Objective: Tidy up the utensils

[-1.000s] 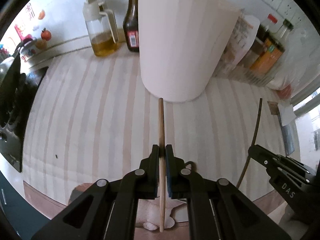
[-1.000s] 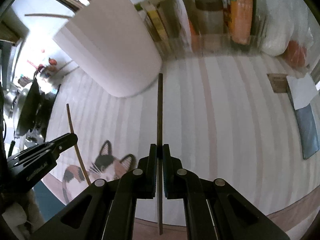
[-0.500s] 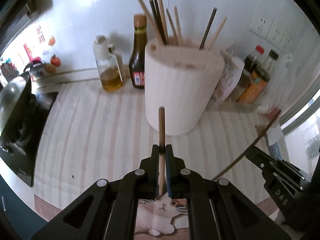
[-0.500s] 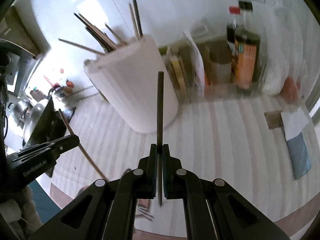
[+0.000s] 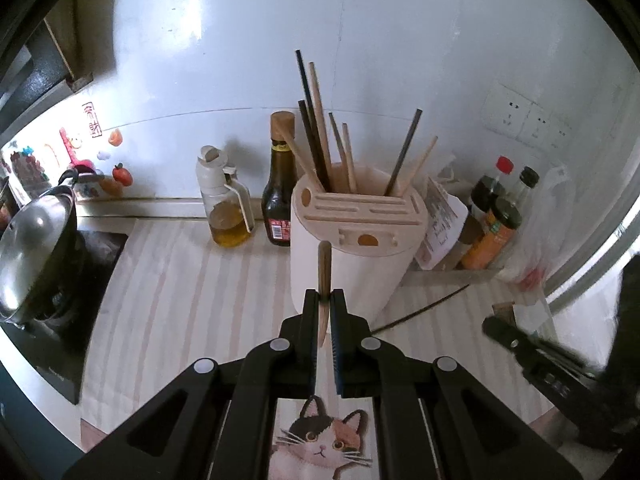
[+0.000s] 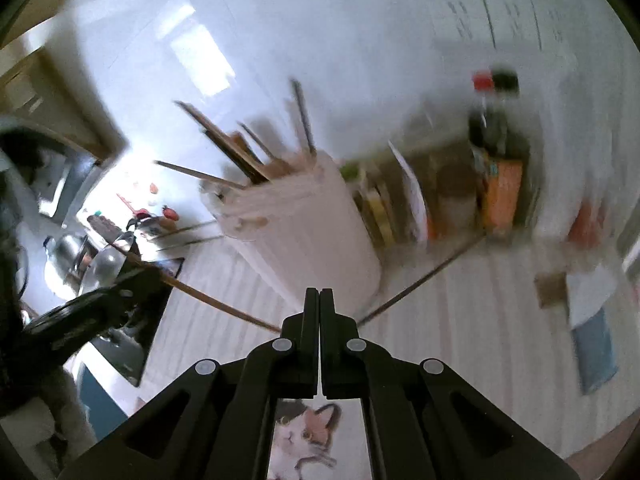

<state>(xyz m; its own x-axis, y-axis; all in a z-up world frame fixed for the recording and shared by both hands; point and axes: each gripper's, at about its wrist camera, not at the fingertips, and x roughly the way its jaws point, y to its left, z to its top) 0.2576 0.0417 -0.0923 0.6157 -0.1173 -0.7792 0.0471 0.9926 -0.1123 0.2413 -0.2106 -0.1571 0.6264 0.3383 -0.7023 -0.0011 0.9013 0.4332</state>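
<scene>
Oil jug (image 5: 226, 210) beside dark sauce bottle (image 5: 279, 196), behind striped mat (image 5: 192, 280).

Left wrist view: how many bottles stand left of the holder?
2: a clear oil bottle, farther left; a dark sauce bottle beside the holder. More may hide behind it.

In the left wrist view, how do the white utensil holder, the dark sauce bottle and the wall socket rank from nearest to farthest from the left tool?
From the left tool:
1. White utensil holder, just ahead, slightly right.
2. Dark sauce bottle, behind the holder's left side, by the wall.
3. Wall socket, high on the wall, far right.
</scene>
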